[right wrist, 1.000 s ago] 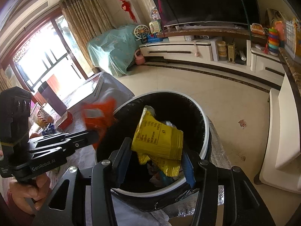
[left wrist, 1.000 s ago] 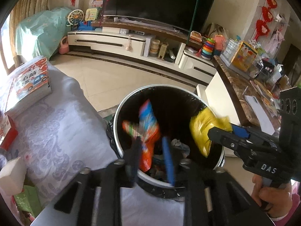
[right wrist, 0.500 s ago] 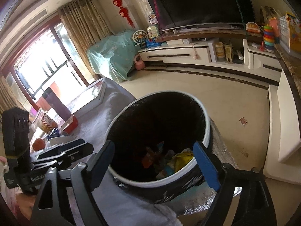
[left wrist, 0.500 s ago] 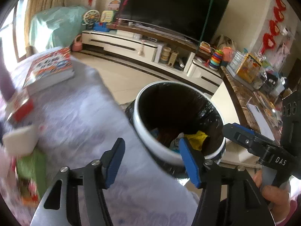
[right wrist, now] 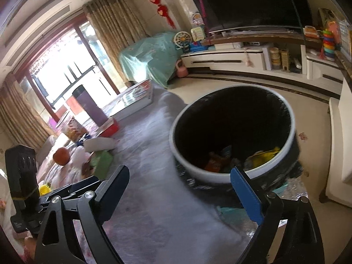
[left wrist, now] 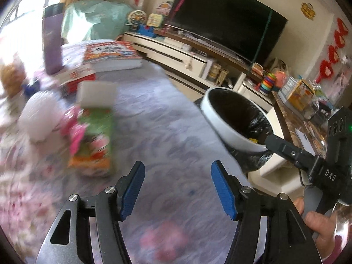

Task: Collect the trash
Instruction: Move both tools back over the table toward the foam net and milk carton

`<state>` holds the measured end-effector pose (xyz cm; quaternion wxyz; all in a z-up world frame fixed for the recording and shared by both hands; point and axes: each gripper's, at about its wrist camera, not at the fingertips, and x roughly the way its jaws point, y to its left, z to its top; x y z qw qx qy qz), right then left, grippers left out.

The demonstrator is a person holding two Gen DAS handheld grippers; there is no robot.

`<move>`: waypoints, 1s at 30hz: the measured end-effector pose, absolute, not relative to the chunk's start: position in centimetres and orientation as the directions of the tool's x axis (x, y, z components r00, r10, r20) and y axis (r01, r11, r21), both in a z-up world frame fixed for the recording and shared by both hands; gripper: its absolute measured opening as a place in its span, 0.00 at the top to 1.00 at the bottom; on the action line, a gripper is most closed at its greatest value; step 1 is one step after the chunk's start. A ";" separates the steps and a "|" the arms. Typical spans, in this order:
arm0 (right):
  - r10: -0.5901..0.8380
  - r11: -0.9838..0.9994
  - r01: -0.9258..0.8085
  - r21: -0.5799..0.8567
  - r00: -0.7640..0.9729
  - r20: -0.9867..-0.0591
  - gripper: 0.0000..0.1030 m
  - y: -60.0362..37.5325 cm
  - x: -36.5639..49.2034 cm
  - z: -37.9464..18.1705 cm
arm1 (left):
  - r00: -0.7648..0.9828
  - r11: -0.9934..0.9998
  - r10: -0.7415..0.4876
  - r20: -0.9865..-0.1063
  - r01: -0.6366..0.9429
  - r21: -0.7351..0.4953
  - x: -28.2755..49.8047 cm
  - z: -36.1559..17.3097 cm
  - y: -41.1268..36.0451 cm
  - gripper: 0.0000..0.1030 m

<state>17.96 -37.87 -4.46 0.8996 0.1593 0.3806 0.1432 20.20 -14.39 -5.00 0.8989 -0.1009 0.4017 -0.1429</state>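
Mostly blurred: tabletop [left wrist: 167, 132] clutter at ten o'clock, hard to name. Left gripper [left wrist: 177, 187] jaws spread, empty; right gripper [right wrist: 179, 192] jaws opening, empty. Trash bin [right wrist: 220, 176] at one o'clock, yellow wrapper [right wrist: 264, 155] half hidden inside.

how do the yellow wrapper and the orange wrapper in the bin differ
The yellow wrapper lies on the right side of the trash bin, riding up near the rim; the orange wrapper lies toward the left, lower down. The yellow one is bright and catches the light; the orange one sits in shadow and looks darker. Both are crumpled, lie loose among other litter, and neither is held.
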 end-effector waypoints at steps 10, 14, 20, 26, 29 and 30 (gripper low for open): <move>0.438 0.889 -0.194 0.415 0.628 -0.644 0.08 -33.7 17.0 -5.3 | 0.660 0.954 -0.267 -0.702 0.080 -0.288 15.9 -4.9 -9.4 0.40; 0.457 0.881 -0.209 0.424 0.612 -0.646 0.08 -32.3 16.8 -5.7 | 0.666 0.954 -0.243 -0.705 0.031 -0.300 14.7 -5.0 -7.7 0.40; 0.476 0.873 -0.228 0.431 0.592 -0.650 0.08 -30.5 16.6 -6.3 | 0.676 0.946 -0.218 -0.704 -0.031 -0.322 13.8 -4.8 -5.3 0.40; 0.481 0.872 -0.241 0.426 0.580 -0.657 0.08 -28.7 16.7 -6.8 | 0.680 0.940 -0.191 -0.708 -0.080 -0.330 14.0 -4.7 -3.2 0.40; 0.487 0.870 -0.249 0.425 0.573 -0.659 0.09 -28.1 16.9 -6.9 | 0.679 0.937 -0.185 -0.710 -0.096 -0.336 14.6 -4.8 -2.2 0.40; 0.489 0.869 -0.253 0.426 0.570 -0.660 0.08 -27.7 16.9 -6.9 | 0.679 0.937 -0.182 -0.711 -0.100 -0.336 14.7 -4.8 -2.0 0.40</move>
